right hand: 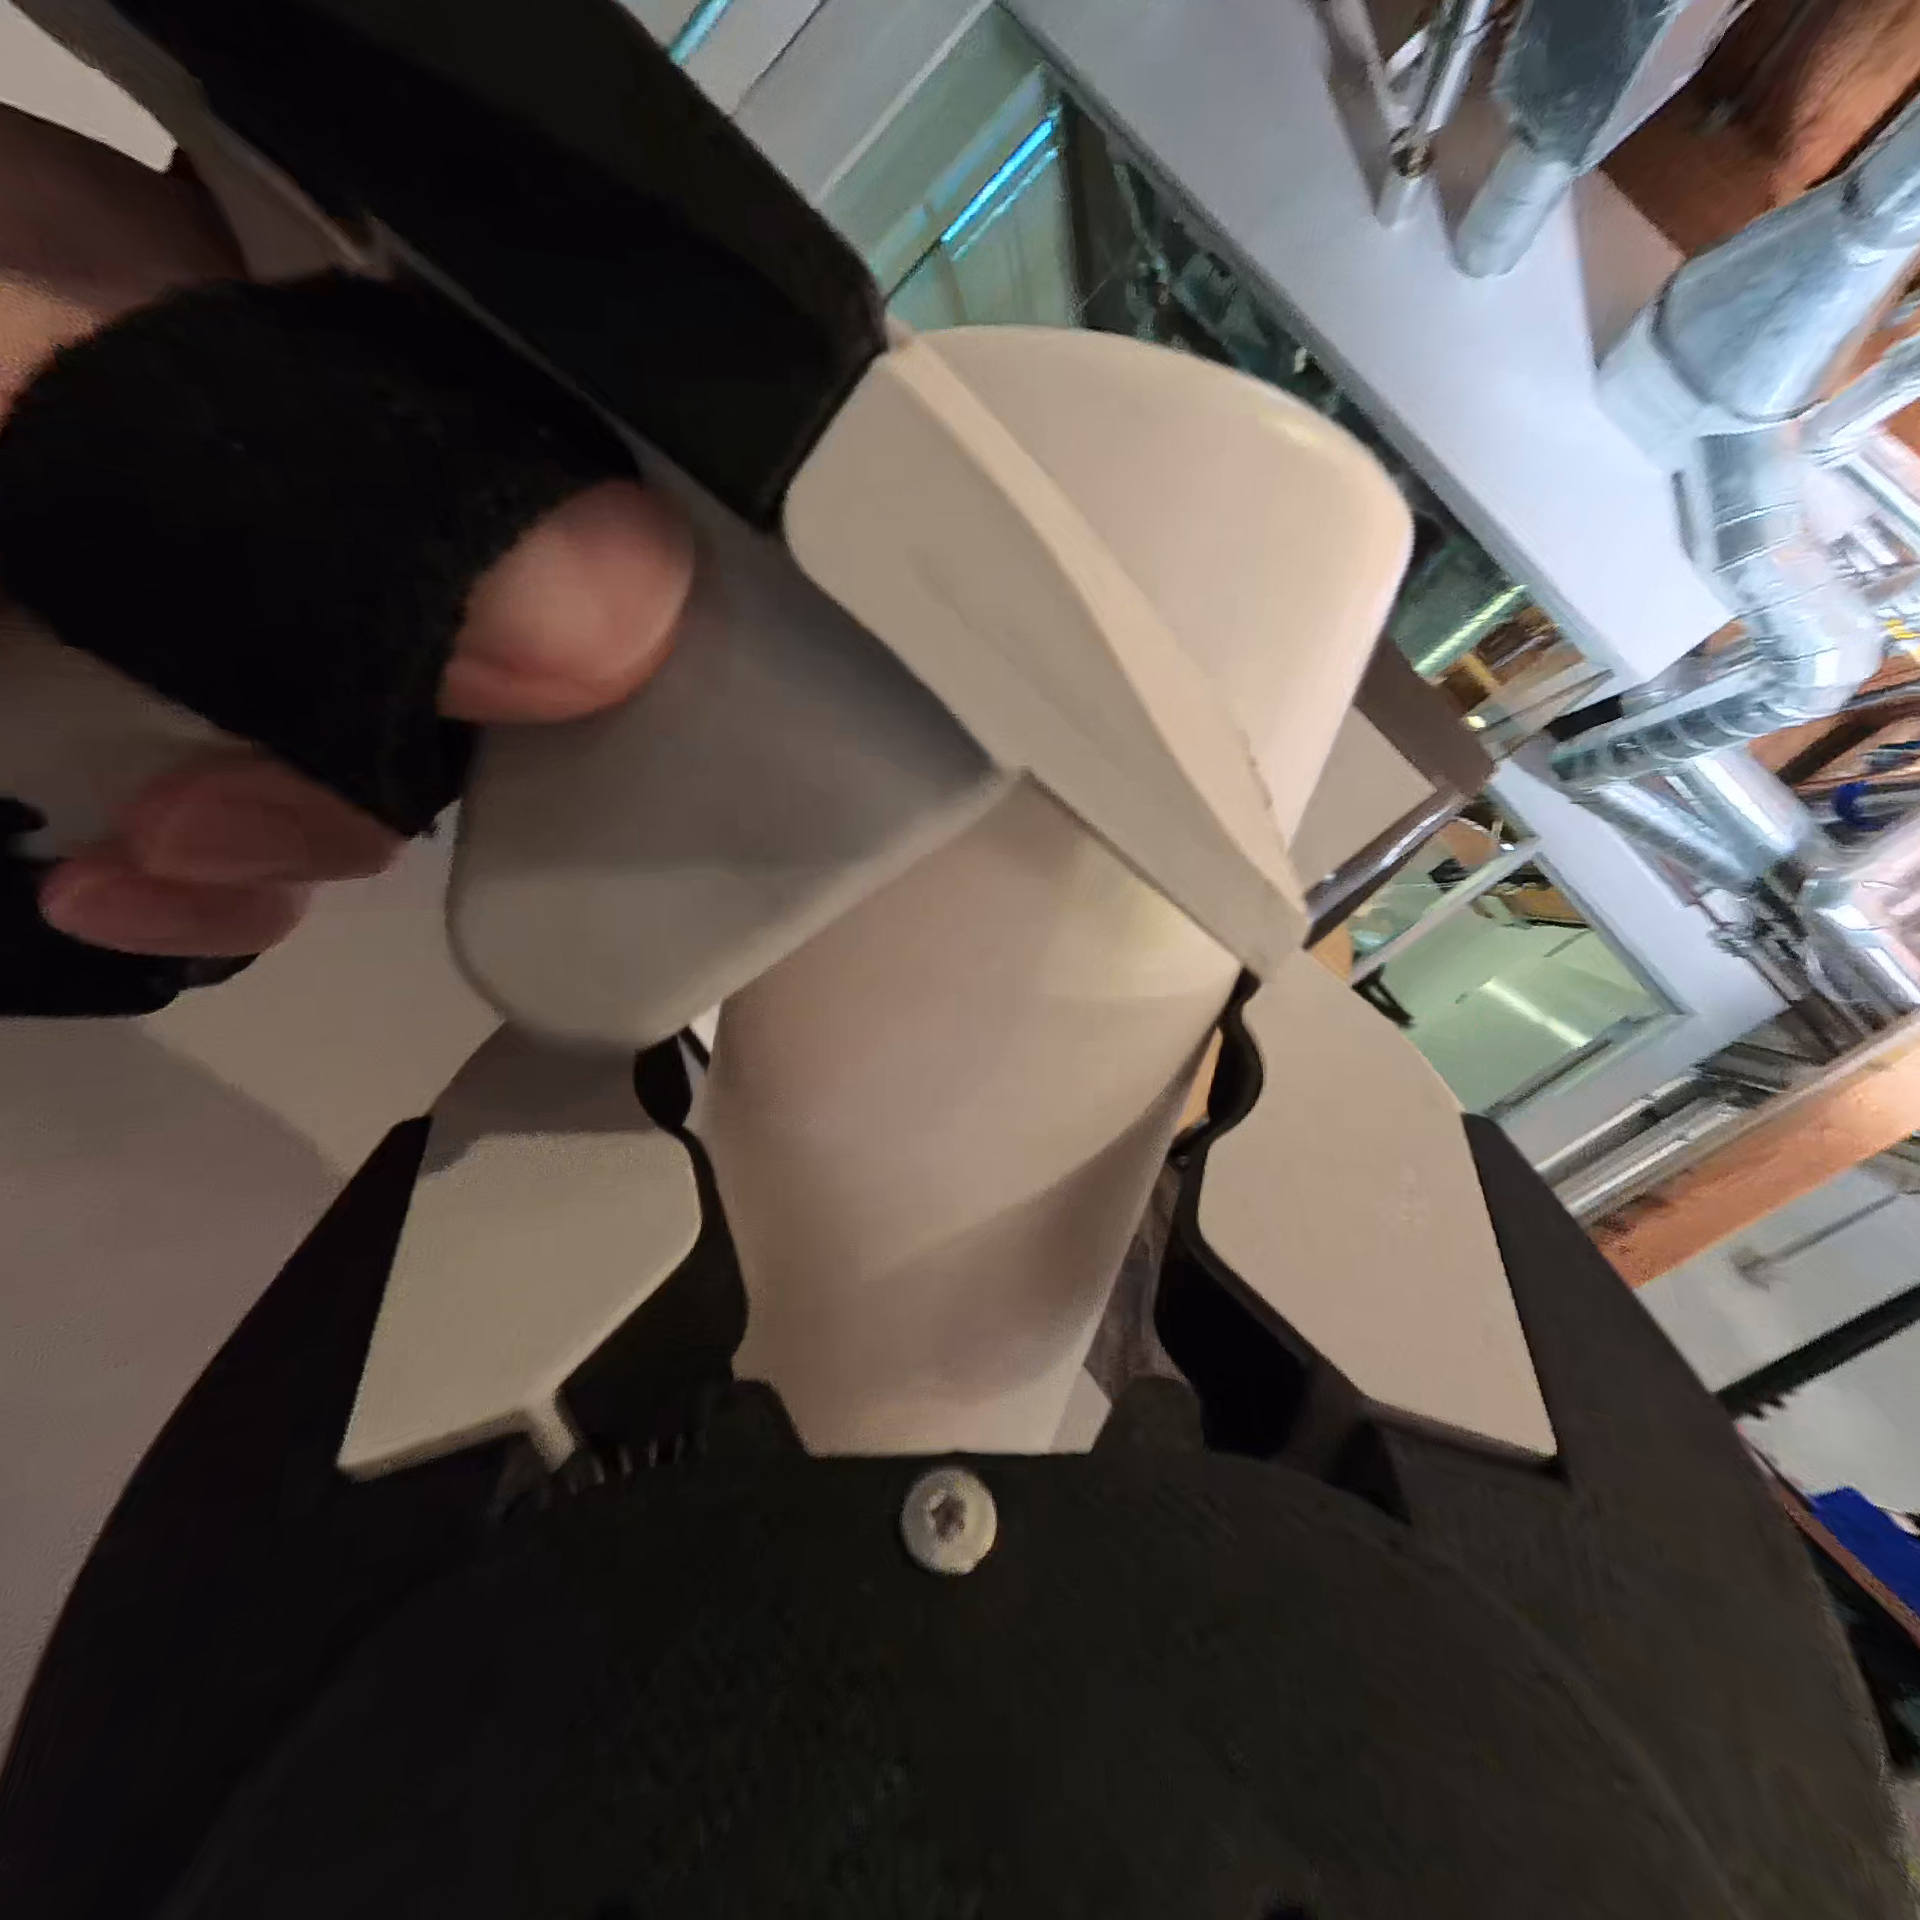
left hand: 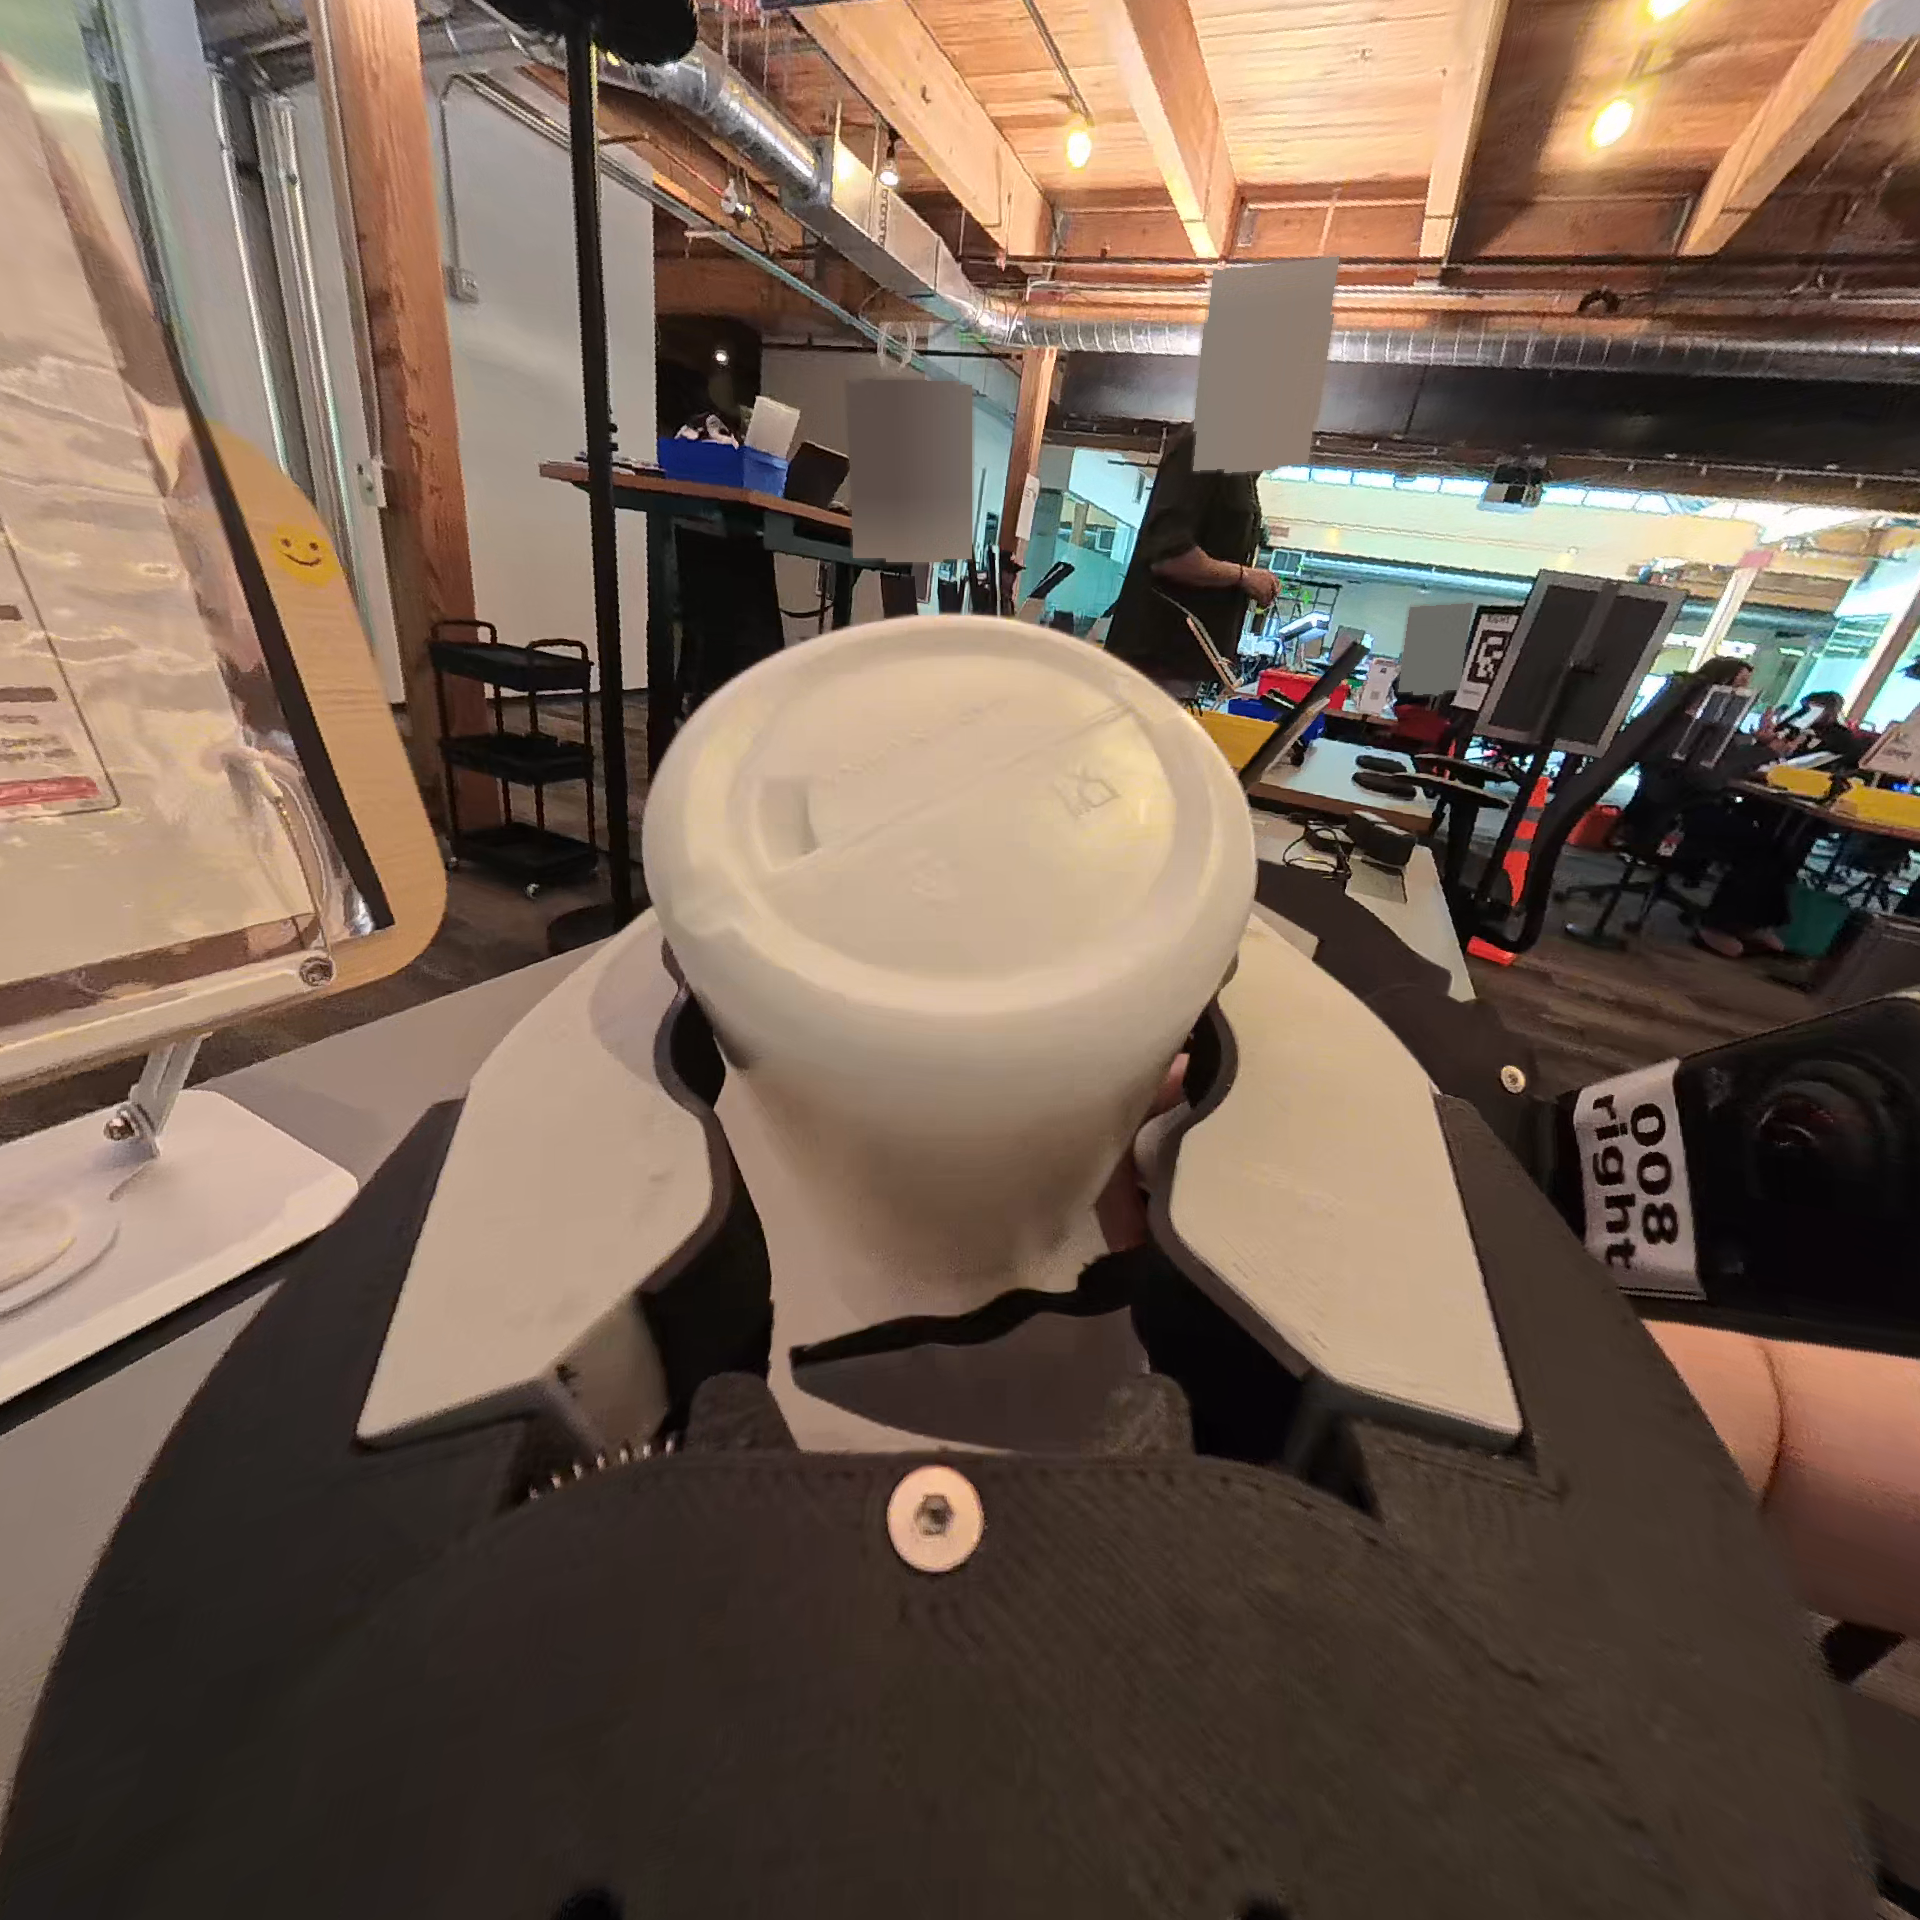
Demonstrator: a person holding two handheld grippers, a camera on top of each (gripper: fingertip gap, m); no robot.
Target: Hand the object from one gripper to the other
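Observation:
A white paper cup with a white lid (left hand: 935, 883) points its lid away from me in the left wrist view. My left gripper (left hand: 951, 997) is shut on its body, one white finger on each side. My right gripper (left hand: 1766, 1153) shows at the right edge of that view, reaching in from the side. In the right wrist view my right gripper (right hand: 956, 1039) is also shut on the cup (right hand: 966, 1195). A white finger of the left gripper (right hand: 1039, 644) crosses the cup farther up. A hand in a black fingerless glove (right hand: 260, 540) holds the left gripper.
A tilted framed panel on a white stand (left hand: 156, 623) is close on the left, over the grey table (left hand: 62, 1558). A black pole (left hand: 597, 468) and a black cart (left hand: 514, 748) stand behind. Desks, chairs and people fill the room at right. Both grippers' tips are close together, under 4 cm apart.

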